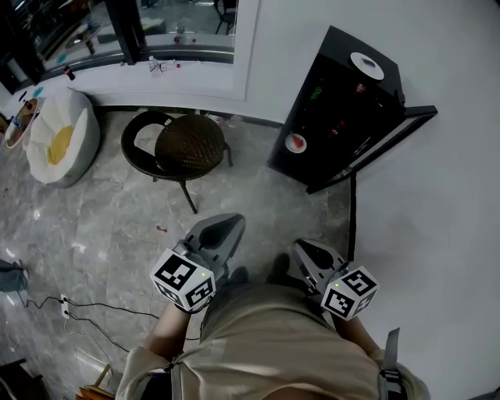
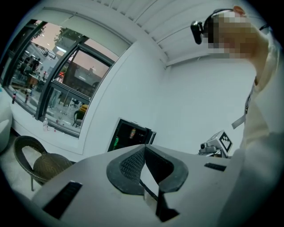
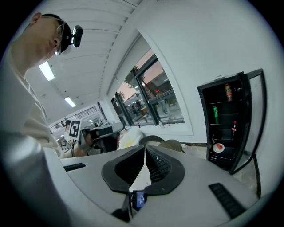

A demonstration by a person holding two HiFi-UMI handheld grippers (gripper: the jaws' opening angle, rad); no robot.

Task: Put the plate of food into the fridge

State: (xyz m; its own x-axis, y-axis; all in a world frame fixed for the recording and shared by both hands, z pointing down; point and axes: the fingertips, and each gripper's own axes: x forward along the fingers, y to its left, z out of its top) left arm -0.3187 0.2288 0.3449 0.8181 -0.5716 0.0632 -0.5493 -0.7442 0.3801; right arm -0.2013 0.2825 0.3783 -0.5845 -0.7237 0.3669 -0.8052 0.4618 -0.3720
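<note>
Plate of food [image 1: 295, 143] sits at the front edge of a lower shelf in the open fridge [image 1: 344, 78]; left gripper [image 1: 229, 225] and right gripper [image 1: 306, 250], both closed and empty, hang by the person's waist, well apart from it, likely because nothing remains to carry.

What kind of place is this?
Probably an indoor lounge corner, perhaps in an office: a small black fridge with its door open, a wicker chair and a beanbag beside a large window.

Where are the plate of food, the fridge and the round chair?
plate of food [image 1: 295, 143]: head view, the plate's middle.
fridge [image 1: 384, 83]: head view, its black top.
round chair [image 1: 190, 144]: head view, its woven seat.
</note>
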